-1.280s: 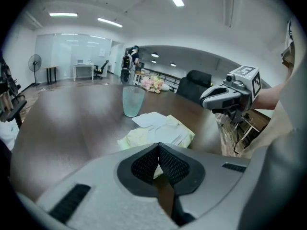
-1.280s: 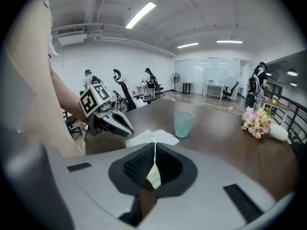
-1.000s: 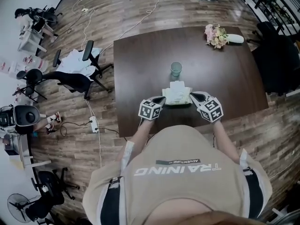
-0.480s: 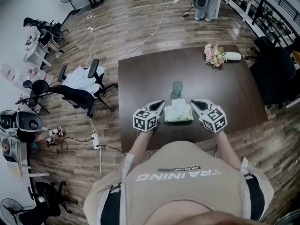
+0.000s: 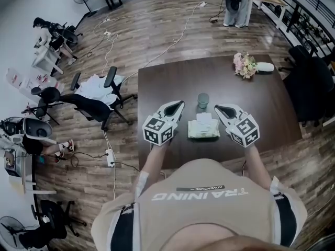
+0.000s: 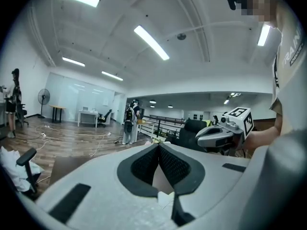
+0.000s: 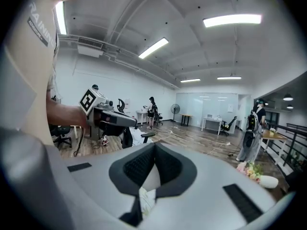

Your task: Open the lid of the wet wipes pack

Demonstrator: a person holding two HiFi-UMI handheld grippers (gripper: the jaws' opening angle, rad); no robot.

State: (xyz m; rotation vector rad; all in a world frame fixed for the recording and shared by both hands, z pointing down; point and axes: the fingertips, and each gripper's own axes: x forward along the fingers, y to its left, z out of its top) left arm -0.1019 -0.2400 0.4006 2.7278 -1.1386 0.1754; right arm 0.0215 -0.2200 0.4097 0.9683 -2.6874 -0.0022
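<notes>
I hold my left gripper (image 5: 179, 104) and my right gripper (image 5: 218, 108) out over the dark tabletop (image 5: 167, 82), one to each side of the wet wipes pack (image 5: 203, 128), and neither touches it. The pack lies flat near the tabletop's near edge, between the two sets of jaws. It has a paler patch on top, and I cannot tell whether the lid is raised or down. My left jaws are pressed together at the tips with nothing between the black pads (image 6: 145, 163). My right jaws are closed the same way, pad against pad (image 7: 139, 166), and hold nothing. Both grippers point forward and roughly level, so each camera looks out across the room and catches the other gripper off to one side. Just beyond the pack stands a small glass (image 5: 203, 100), apart from it. A bunch of flowers (image 5: 245, 65) lies at the far right corner of the tabletop. An office chair (image 5: 99, 101) stands on the wooden floor (image 5: 157, 30) to the left, and a person (image 5: 235, 1) stands far off at the back.
</notes>
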